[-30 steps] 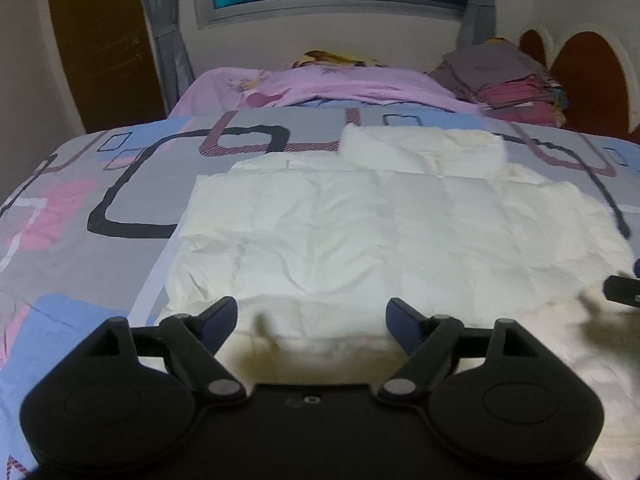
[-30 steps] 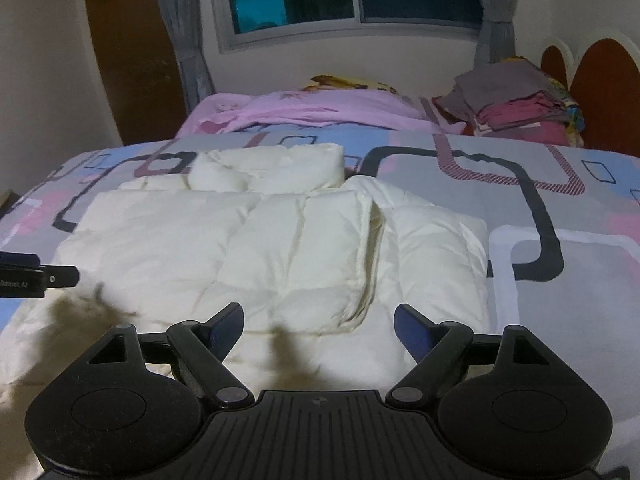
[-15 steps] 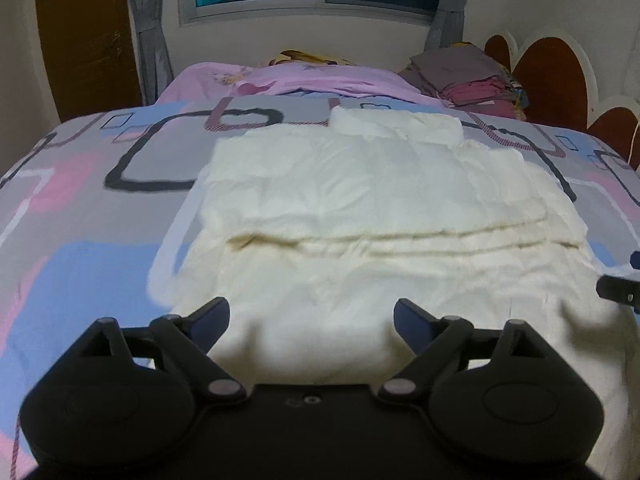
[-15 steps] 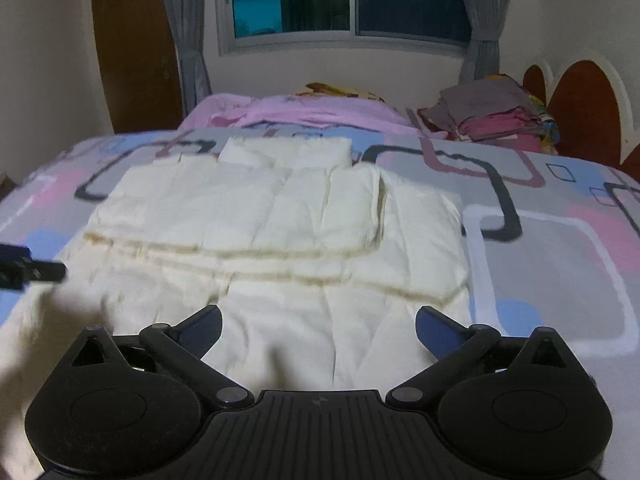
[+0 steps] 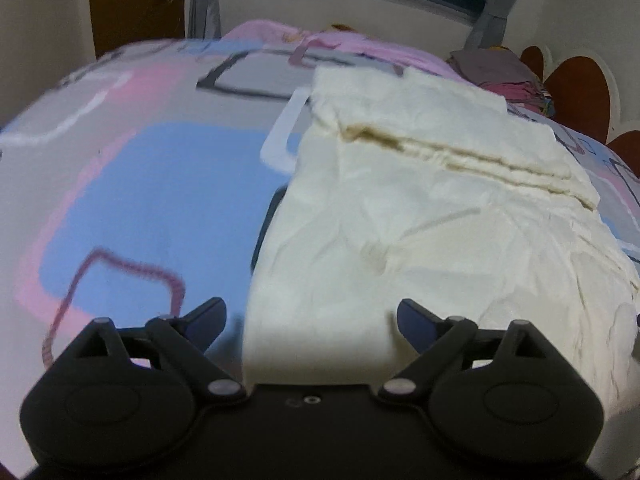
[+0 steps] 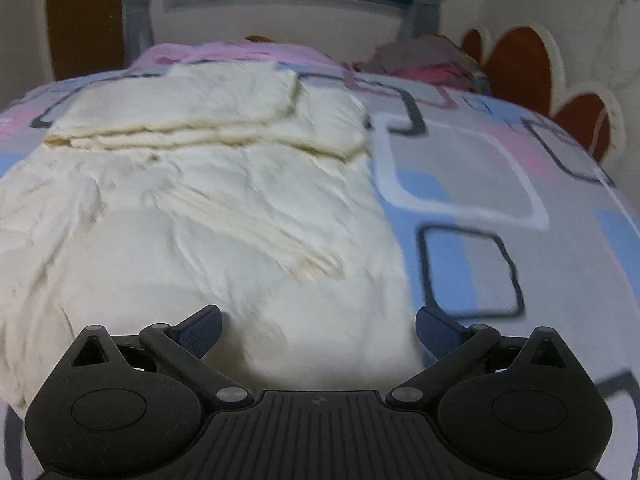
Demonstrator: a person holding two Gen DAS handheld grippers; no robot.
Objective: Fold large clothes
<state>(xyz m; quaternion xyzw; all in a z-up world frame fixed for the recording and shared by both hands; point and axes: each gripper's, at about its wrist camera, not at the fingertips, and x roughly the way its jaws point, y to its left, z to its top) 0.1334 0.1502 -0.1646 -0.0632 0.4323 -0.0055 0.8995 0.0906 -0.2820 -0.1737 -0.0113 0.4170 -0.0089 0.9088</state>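
A large cream padded garment lies spread on the bed, its far part folded over in layers; it also shows in the right wrist view. My left gripper is open and empty over the garment's near left edge. My right gripper is open and empty over the garment's near right edge. Neither gripper touches the cloth that I can see.
The bed has a patterned cover of grey, blue and pink shapes. A pink blanket lies at the far end. A pile of folded clothes sits at the far right by the red headboard. A window is behind.
Both grippers have pulled back toward the garment's near edge and moved apart, the left to its left side, the right to its right side. Both stay open.
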